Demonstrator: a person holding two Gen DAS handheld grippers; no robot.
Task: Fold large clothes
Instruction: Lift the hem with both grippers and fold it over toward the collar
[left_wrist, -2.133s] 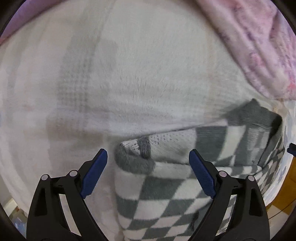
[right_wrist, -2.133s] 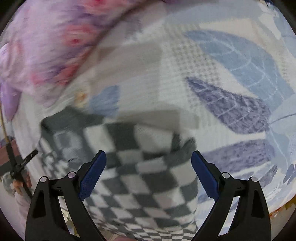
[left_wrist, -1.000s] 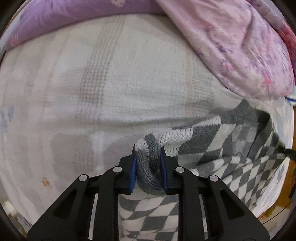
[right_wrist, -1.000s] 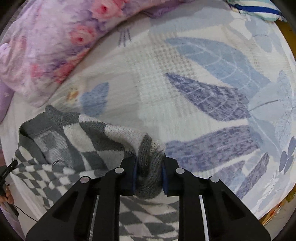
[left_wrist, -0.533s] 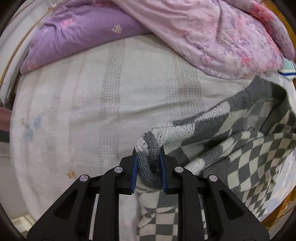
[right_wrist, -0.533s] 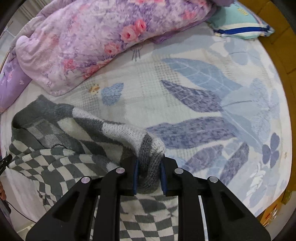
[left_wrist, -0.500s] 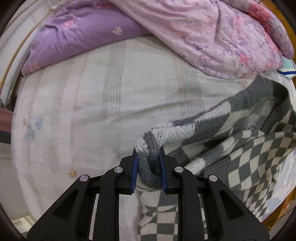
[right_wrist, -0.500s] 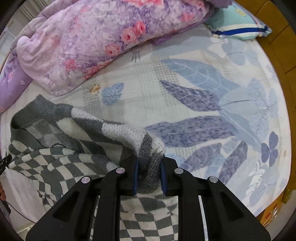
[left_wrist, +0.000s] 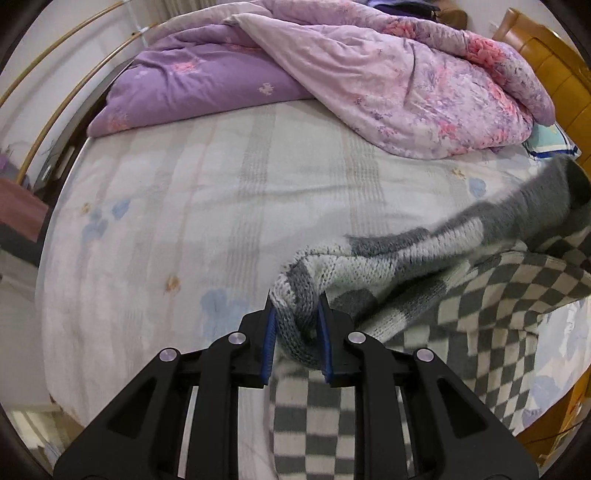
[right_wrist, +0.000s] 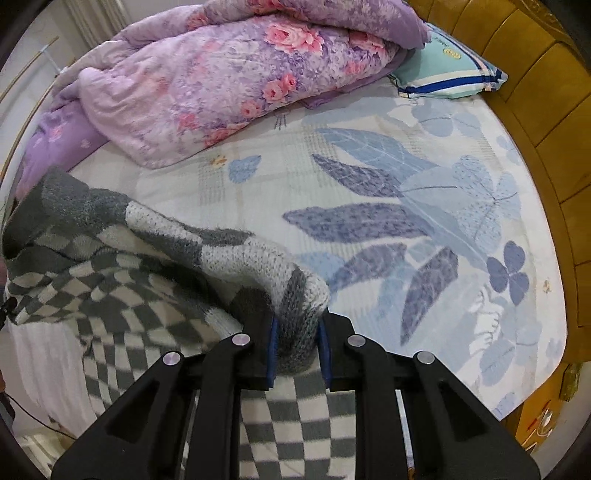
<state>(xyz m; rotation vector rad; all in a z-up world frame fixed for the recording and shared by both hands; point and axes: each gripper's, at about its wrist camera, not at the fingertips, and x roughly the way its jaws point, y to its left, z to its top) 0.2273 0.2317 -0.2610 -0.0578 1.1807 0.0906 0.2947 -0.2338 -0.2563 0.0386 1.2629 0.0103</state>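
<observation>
Both the left gripper (left_wrist: 295, 334) and right gripper (right_wrist: 295, 341) pinch the checkered sweater (left_wrist: 461, 280) above the leaf-print bed (right_wrist: 369, 221); a purple quilt (right_wrist: 229, 77) lies bunched at its far edge.

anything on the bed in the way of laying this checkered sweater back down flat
Nothing visible directly ahead. Both the left gripper and right gripper are clamped on the checkered sweater, and the bedsheet before them lies bare. The floral quilt is heaped only along the far side.

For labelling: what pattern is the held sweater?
Grey and white checks on the sweater, clearest in the right wrist view.
</observation>
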